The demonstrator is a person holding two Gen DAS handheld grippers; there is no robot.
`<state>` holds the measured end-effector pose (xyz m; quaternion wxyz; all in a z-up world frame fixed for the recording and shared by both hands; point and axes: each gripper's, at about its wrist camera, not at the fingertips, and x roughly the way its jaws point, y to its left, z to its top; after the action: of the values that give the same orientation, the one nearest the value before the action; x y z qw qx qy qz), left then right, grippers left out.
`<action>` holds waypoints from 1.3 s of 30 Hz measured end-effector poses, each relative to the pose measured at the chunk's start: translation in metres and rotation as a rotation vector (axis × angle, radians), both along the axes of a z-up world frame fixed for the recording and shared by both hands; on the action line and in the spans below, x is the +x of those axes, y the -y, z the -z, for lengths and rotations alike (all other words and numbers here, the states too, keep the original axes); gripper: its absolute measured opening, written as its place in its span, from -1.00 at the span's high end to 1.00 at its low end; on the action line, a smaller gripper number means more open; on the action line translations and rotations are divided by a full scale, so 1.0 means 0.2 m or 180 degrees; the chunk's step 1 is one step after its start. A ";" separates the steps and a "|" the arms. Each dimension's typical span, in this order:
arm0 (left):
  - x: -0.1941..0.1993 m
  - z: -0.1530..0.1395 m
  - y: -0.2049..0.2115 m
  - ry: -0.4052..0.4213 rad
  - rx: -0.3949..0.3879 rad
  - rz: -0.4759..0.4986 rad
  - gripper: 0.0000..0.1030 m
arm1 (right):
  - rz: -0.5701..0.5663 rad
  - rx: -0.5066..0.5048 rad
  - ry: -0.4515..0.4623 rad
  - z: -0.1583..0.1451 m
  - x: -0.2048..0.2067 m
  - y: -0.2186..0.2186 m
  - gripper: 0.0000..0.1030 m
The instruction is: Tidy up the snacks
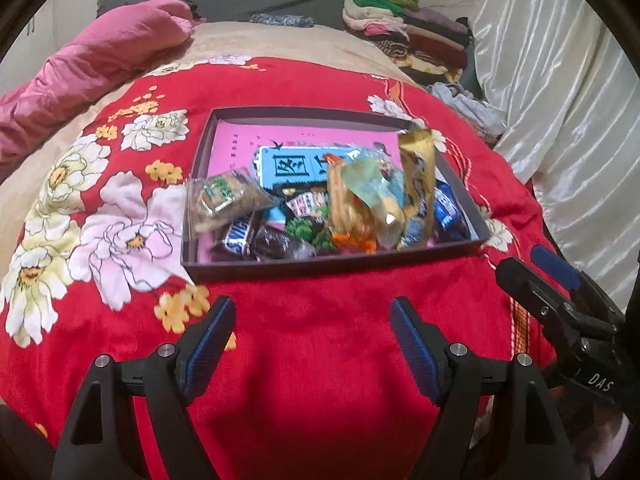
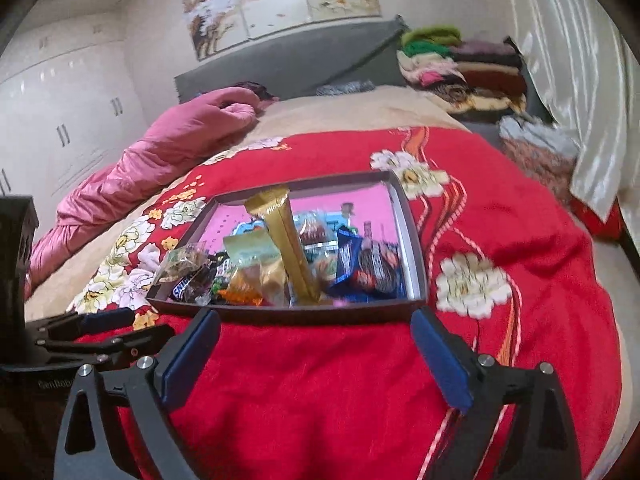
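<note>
With both the left gripper [image 1: 312,344] and right gripper [image 2: 316,356] spread wide and empty, approach the box [image 1: 320,266] at frame centre low, pinching the upright gold wrapper [image 1: 418,168] mid-length.

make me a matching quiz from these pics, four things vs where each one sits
Things:
1. shallow dark cardboard box
2. tall gold foil packet
3. clear bag of brown snacks
4. folded clothes pile

Places:
A. box's left front corner
B. far right by the headboard
C. on the red floral blanket
D. standing upright in the box

Pairs: 1-C, 2-D, 3-A, 4-B
</note>
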<state>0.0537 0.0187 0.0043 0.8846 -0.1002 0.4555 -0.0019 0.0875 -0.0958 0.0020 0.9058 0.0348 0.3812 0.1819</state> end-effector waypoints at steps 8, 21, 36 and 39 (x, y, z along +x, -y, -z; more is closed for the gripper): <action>-0.10 -0.04 -0.01 0.0049 -0.0026 -0.0043 -0.56 | 0.0014 -0.0142 0.0134 -0.05 -0.16 -0.03 -0.94; -0.15 -0.06 -0.01 0.0073 0.0002 -0.0057 -0.56 | -0.0080 -0.0250 0.0116 -0.03 -0.19 -0.07 -0.96; -0.16 -0.07 -0.02 0.0080 -0.0016 -0.0040 -0.56 | -0.0045 -0.0231 0.0088 -0.02 -0.18 -0.05 -0.96; -0.15 -0.07 -0.02 0.0057 -0.0017 -0.0049 -0.56 | -0.0040 -0.0228 0.0086 -0.02 -0.17 -0.05 -0.96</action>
<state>0.0227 0.0220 0.0174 0.8884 -0.1060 0.4467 0.0028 0.0528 -0.0860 0.0064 0.9103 -0.0025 0.3754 0.1743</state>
